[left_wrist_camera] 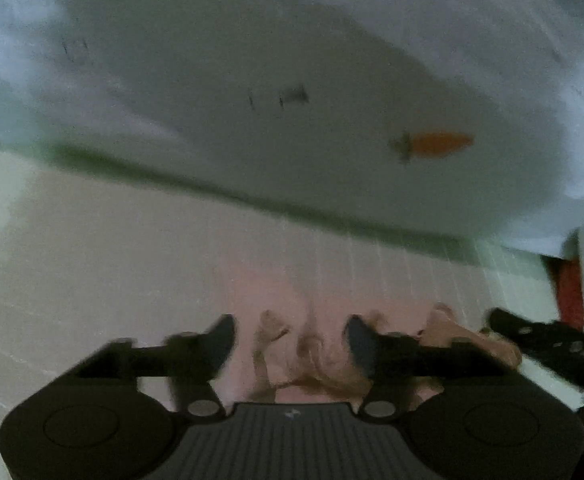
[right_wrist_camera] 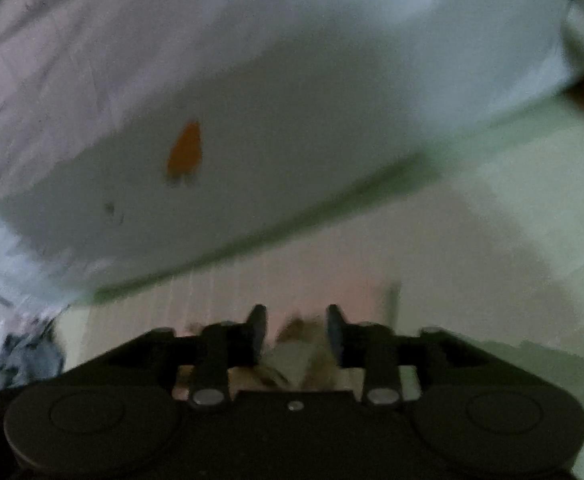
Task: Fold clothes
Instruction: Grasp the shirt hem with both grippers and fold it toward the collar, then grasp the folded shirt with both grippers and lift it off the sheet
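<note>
White garment (left_wrist_camera: pixel 275 128) with an orange carrot print (left_wrist_camera: pixel 440 145) is being seen lying far ahead; left gripper (left_wrist_camera: pixel 289 340) is being held spread; right gripper (right_wrist_camera: pixel 296 330) is being held parted, nothing visibly pinched.

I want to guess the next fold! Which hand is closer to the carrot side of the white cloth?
Probably the right gripper: the carrot print on the white garment sits just ahead. From the left gripper it lies far off to the side. Both are open, holding nothing.

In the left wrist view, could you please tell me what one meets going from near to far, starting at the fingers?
Left gripper fingers, open → pale striped surface → white garment with a carrot print.
</note>
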A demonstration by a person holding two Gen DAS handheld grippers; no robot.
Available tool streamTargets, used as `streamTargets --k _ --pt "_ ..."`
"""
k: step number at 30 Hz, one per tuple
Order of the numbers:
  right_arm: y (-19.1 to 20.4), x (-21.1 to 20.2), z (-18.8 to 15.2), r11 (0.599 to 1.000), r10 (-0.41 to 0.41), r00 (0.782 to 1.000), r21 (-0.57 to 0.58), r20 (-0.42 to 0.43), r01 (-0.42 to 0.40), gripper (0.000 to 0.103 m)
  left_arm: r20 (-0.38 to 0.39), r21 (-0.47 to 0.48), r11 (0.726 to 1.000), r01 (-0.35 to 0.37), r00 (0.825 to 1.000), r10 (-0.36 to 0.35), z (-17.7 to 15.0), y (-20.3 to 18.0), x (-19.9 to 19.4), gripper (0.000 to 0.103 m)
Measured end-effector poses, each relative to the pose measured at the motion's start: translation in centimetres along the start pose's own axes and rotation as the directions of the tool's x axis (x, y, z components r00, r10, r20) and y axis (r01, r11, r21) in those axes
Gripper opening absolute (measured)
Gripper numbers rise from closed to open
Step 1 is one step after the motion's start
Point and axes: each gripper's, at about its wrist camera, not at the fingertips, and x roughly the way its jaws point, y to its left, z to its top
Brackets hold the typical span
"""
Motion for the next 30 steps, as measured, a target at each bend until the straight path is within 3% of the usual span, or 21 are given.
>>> streamTargets --k 4,8,11,15,22,23,24,25,27,28,29,30 --pt "-0.2 -1.2 -0.3 0.999 -0.035 0.999 -0.017 0.016 0.035 0.052 -0.039 -0.019 1.000 -0.003 0.999 0.002 -1.6 0.7 0.0 0.076" --pt "-1.0 -0.3 -2.8 0.999 -0.046 0.996 0.002 -0.078 0.047 0.071 -0.161 -0.030 1.000 -0.002 0.987 -0.003 -4.5 0.8 1.8 0.079" --pt "-1.1 1.2 -4.4 0.999 -0.048 0.985 0.007 -0.165 0.050 0.079 -0.222 -0.028 1.000 -0.004 0.975 -0.003 -6.2 0.8 3.3 0.079" --pt "-1.0 3.1 -5.6 0.997 -0.073 0.971 -0.001 -0.229 0.075 0.082 -0.229 -0.070 0.998 0.006 0.973 -0.022 -6.3 1.2 4.1 0.082" --pt "-0.3 5.0 -5.6 0.998 -0.057 0.971 -0.026 -0.231 0.052 0.090 -0.200 -0.062 0.998 0.033 0.979 -0.045 -5.7 1.1 5.4 0.082" --pt "0.0 5.2 -5.6 0.998 -0.050 0.972 -0.036 -0.230 0.043 0.089 -0.193 -0.058 0.997 0.045 0.980 -0.055 -5.7 1.0 5.4 0.079" --pt "0.2 5.3 -5.6 0.999 -0.039 0.973 -0.043 -0.229 0.030 0.087 -0.187 -0.054 0.997 0.057 0.980 -0.066 -5.6 0.9 5.4 0.065" --pt "0.5 5.3 -5.6 0.999 -0.028 0.973 -0.045 -0.227 0.018 0.080 -0.186 -0.061 0.996 0.071 0.979 -0.081 -5.5 0.8 5.5 0.058" --pt "1.1 5.4 -5.6 0.999 -0.012 0.974 -0.051 -0.225 0.000 0.062 -0.191 -0.078 0.992 0.095 0.976 -0.108 -5.2 0.5 5.5 0.034" --pt "1.3 5.2 -5.6 0.998 -0.010 0.974 -0.058 -0.227 -0.004 0.047 -0.190 -0.073 0.993 0.091 0.976 -0.103 -5.2 0.2 5.3 0.025" --pt "1.6 4.8 -5.7 0.998 0.003 0.974 -0.063 -0.227 -0.018 0.035 -0.186 -0.057 0.995 0.084 0.978 -0.093 -5.2 -0.1 4.9 0.021" --pt "1.8 4.3 -5.9 0.997 0.020 0.975 -0.062 -0.223 -0.035 0.029 -0.180 -0.048 0.995 0.089 0.979 -0.096 -5.3 -0.4 4.4 0.019"
